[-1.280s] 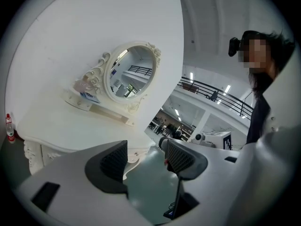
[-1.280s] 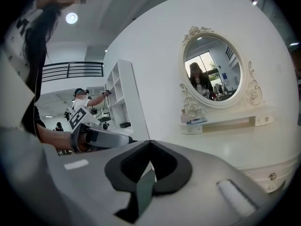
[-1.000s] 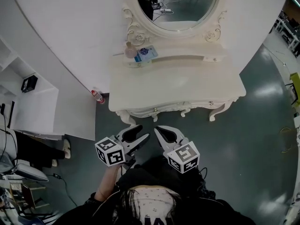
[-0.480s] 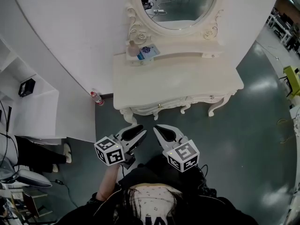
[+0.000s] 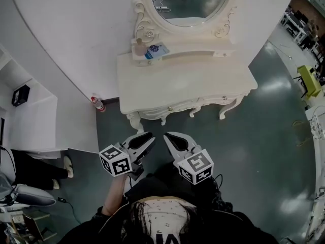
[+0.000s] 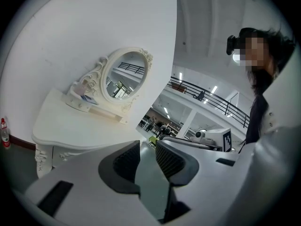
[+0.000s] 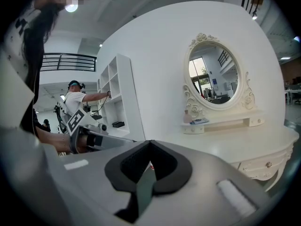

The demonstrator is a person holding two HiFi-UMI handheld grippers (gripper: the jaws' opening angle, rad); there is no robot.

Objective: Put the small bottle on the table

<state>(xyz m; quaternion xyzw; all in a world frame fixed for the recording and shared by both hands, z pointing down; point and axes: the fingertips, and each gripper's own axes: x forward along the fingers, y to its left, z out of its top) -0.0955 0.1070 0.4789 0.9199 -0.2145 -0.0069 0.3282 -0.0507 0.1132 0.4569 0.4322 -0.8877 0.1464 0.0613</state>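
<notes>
The small pinkish bottle (image 5: 137, 47) stands on the narrow shelf under the oval mirror, at the left end of the white dressing table (image 5: 203, 80), beside a blue card (image 5: 156, 50). Both grippers hover over the floor in front of the table, well short of the bottle. My left gripper (image 5: 148, 138) has just been closing and its jaws now stand shut with nothing between them. My right gripper (image 5: 168, 137) is shut and empty too. The bottle (image 7: 187, 117) also shows in the right gripper view, far beyond the right gripper (image 7: 149, 143), and faintly in the left gripper view beyond the left gripper (image 6: 148, 145).
A red-capped bottle (image 5: 96, 103) stands on the floor by the wall, left of the table. White shelving (image 5: 30, 111) fills the left side. A yellow-green stool (image 5: 307, 80) is at the far right. A person (image 7: 77, 98) reaches into shelves in the distance.
The left gripper's jaws have closed from a wide gap to shut. Both grippers and the person have moved a little toward the dressing table.
</notes>
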